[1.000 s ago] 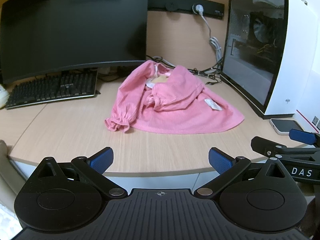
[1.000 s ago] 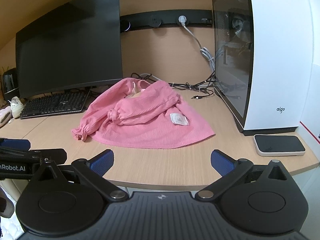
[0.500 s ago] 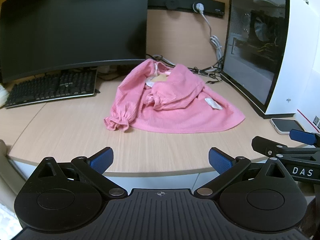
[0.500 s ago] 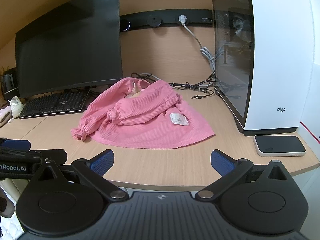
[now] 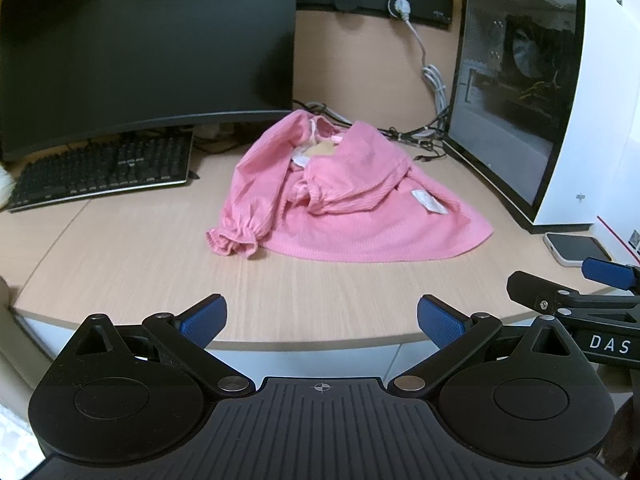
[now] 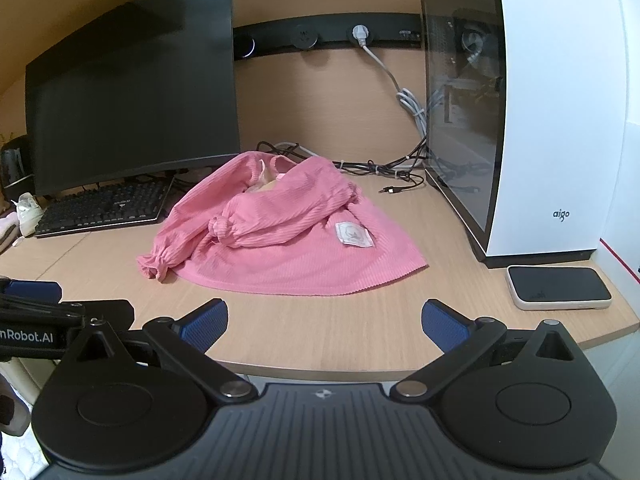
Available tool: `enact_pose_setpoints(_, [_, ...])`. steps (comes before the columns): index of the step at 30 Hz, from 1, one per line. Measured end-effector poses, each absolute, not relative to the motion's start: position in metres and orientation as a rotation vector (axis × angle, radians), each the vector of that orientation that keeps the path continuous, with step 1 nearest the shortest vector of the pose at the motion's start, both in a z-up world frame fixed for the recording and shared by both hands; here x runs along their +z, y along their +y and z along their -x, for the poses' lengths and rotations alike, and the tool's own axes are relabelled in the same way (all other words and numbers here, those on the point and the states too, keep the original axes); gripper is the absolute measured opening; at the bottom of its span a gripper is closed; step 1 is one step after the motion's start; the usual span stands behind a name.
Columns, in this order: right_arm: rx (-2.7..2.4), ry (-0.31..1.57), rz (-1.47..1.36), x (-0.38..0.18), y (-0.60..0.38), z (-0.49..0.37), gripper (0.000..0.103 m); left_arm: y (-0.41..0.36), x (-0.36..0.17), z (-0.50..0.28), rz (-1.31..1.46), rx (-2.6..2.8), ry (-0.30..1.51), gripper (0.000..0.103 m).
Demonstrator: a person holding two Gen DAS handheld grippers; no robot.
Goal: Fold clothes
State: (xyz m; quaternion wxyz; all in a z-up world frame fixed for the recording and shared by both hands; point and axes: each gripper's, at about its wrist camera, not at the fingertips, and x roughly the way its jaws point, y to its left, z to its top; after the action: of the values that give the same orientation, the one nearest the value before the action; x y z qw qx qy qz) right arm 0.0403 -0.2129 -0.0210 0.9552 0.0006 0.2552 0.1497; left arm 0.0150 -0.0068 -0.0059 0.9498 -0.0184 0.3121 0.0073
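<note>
A pink ribbed garment [image 5: 344, 208] lies crumpled on the wooden desk [image 5: 160, 264], sleeves bunched over its body, a white label on its right side. It also shows in the right wrist view [image 6: 280, 236]. My left gripper [image 5: 320, 318] is open and empty, at the desk's front edge, well short of the garment. My right gripper [image 6: 324, 320] is open and empty, also at the front edge. Each gripper shows at the side of the other's view.
A dark monitor [image 5: 144, 48] and a black keyboard [image 5: 104, 172] stand at the back left. A white PC case [image 6: 536, 112] stands at the right, cables [image 6: 384, 168] behind the garment. A phone [image 6: 558, 286] lies by the case.
Both views have shifted slightly closer to the desk. The garment has not moved. Both grippers stay open.
</note>
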Motion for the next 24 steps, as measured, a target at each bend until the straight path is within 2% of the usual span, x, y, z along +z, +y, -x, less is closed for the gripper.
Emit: enact_pose_setpoints(24, [0.307,0.544,0.020,-0.022,-0.203,-0.062,0.103,-0.007,-0.006,-0.036,0.012,0.006,0.639,0.103])
